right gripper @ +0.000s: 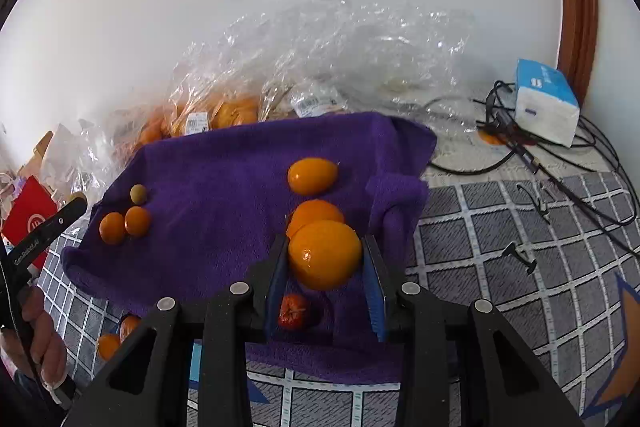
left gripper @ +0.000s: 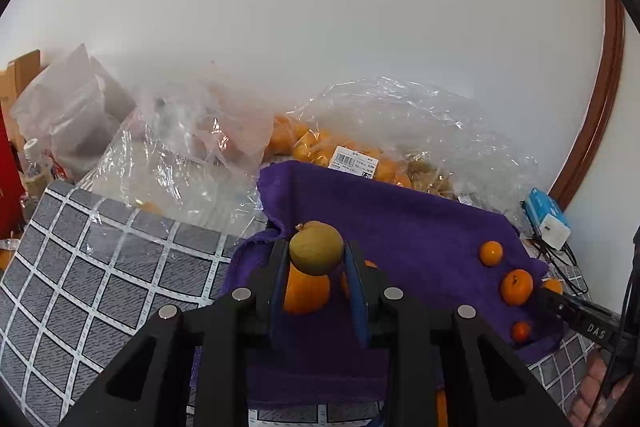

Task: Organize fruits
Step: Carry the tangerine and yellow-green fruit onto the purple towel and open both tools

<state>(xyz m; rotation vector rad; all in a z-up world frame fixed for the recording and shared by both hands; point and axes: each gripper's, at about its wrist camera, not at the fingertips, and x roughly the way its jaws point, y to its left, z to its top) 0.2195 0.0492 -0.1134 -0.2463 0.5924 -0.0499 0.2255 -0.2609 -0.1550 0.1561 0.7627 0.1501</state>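
Fruits are being sorted onto a purple towel (right gripper: 224, 163) spread on a grey checked table (right gripper: 500, 239). The left tool (left gripper: 316, 251) is clenched on a small greenish-yellow citrus (left gripper: 316, 247), held above a larger orange (left gripper: 306, 291) on the towel. The right tool (right gripper: 325, 254) is clenched on a big glossy orange (right gripper: 325, 254), carried over the towel just in front of two similar oranges (right gripper: 313, 175). Small mandarins (right gripper: 125, 225) and an olive-green fruit (right gripper: 138, 194) are grouped at the towel's far left side. Each fruit is best lowered beside its like, until it is borne by the cloth, and only then released, so that rolling is avoided. More citrus is kept in clear plastic bags (right gripper: 320, 59) behind.
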